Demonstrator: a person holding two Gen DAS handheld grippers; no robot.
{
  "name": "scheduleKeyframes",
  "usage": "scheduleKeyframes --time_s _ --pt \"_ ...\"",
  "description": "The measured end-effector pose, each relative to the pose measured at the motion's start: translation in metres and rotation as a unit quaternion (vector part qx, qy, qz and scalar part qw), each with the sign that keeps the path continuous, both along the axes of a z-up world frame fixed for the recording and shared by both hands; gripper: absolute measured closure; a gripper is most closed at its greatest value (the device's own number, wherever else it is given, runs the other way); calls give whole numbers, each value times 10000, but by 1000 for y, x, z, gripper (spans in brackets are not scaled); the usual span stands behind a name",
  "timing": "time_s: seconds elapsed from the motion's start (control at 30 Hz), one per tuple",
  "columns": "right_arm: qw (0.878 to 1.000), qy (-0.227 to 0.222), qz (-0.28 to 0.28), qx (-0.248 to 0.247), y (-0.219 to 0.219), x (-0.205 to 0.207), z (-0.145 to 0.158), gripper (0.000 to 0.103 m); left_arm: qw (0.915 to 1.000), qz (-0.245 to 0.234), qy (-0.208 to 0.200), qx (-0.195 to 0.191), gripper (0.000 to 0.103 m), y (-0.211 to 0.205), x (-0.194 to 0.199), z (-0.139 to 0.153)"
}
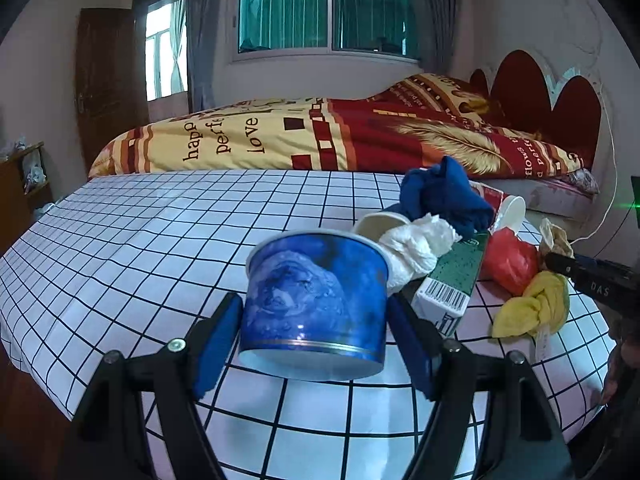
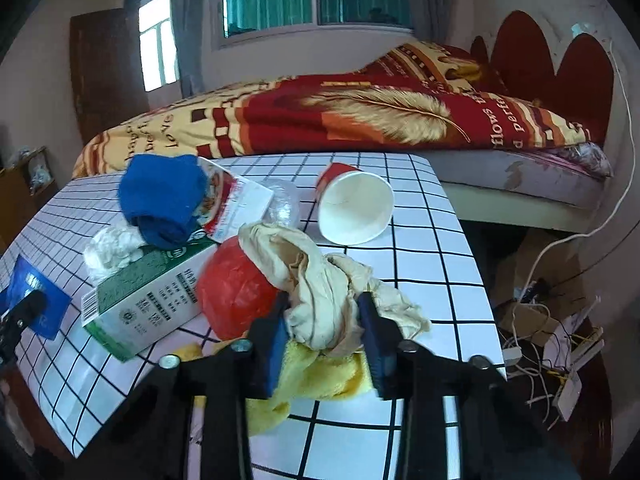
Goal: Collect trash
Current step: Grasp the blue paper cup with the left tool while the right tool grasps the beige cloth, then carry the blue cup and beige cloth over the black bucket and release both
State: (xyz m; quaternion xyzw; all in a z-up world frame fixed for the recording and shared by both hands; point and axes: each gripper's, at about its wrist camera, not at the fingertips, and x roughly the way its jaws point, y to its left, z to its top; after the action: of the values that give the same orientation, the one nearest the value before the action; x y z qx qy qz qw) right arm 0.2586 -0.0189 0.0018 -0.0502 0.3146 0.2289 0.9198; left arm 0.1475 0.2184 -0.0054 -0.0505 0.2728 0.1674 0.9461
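Right wrist: clutter [image 2: 168,200] beyond beige cloth [image 2: 320,292]

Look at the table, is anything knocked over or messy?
Yes. The red paper cup lies tipped on its side, mouth open toward the camera, and the green carton lies flat among crumpled cloths.

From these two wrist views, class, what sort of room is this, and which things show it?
Most likely a home bedroom. A bed with a patterned quilt and a red scalloped headboard stands behind the checked table, beneath a curtained window.
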Motion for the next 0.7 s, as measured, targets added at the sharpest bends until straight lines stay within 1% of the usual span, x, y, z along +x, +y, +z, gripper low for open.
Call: scheduleKeyframes --time_s 0.1,0.17,0.37,0.53,0.7 --pt "9997 -211 -9 111 -7 -8 8 76 10000 -27 -44 -18 28 -1 -2 3" --pt "9989 -411 -29 221 -15 -18 19 77 9999 -68 -80 -7 28 -4 -5 6" --pt "9968 -741 -195 228 -45 -46 43 76 9992 -294 -254 -25 28 -22 -13 21" --pt "9942 -982 -405 157 -81 -81 55 76 9965 -738 -400 -42 28 -57 -20 32" --pt "9909 -1150 -696 48 -130 -119 61 76 9896 -1354 -482 -116 28 -101 -30 35"
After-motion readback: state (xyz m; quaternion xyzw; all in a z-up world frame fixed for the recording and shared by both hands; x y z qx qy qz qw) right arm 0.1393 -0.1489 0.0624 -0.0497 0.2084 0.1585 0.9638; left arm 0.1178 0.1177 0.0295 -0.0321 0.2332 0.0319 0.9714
